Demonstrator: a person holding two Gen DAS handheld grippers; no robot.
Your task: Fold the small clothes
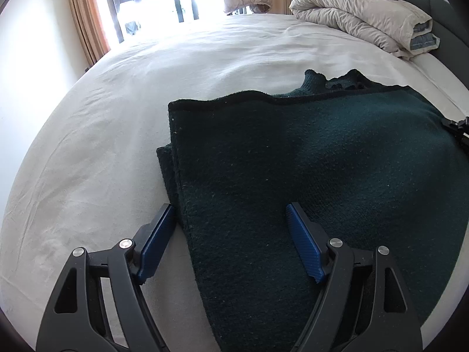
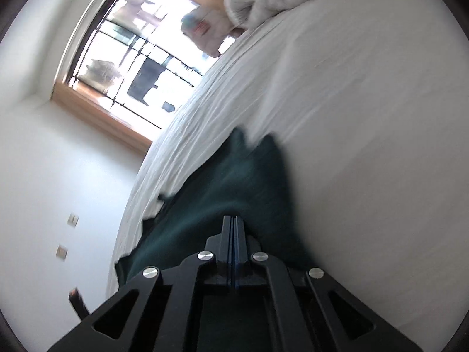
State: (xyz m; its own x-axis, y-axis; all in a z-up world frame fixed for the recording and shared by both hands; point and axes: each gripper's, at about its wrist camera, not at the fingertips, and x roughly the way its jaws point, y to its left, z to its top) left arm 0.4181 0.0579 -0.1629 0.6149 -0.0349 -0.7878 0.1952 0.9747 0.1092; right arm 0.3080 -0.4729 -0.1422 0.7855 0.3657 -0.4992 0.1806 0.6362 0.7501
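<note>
A dark green knitted garment (image 1: 307, 161) lies partly folded on the white bed sheet (image 1: 117, 117). My left gripper (image 1: 230, 209) is open, its blue pads straddling the garment's near left edge, one pad on the sheet and one over the cloth. In the right wrist view, which is tilted and blurred, my right gripper (image 2: 233, 220) is shut with its fingers pressed together over the same green garment (image 2: 234, 182). I cannot tell whether cloth is pinched between them. A black part of the right gripper (image 1: 457, 129) shows at the garment's right edge.
A folded beige duvet (image 1: 360, 20) with purple and yellow pillows lies at the head of the bed. A bright window with orange curtains (image 1: 85, 14) stands beyond the bed. A white wall (image 2: 58, 176) is to the left.
</note>
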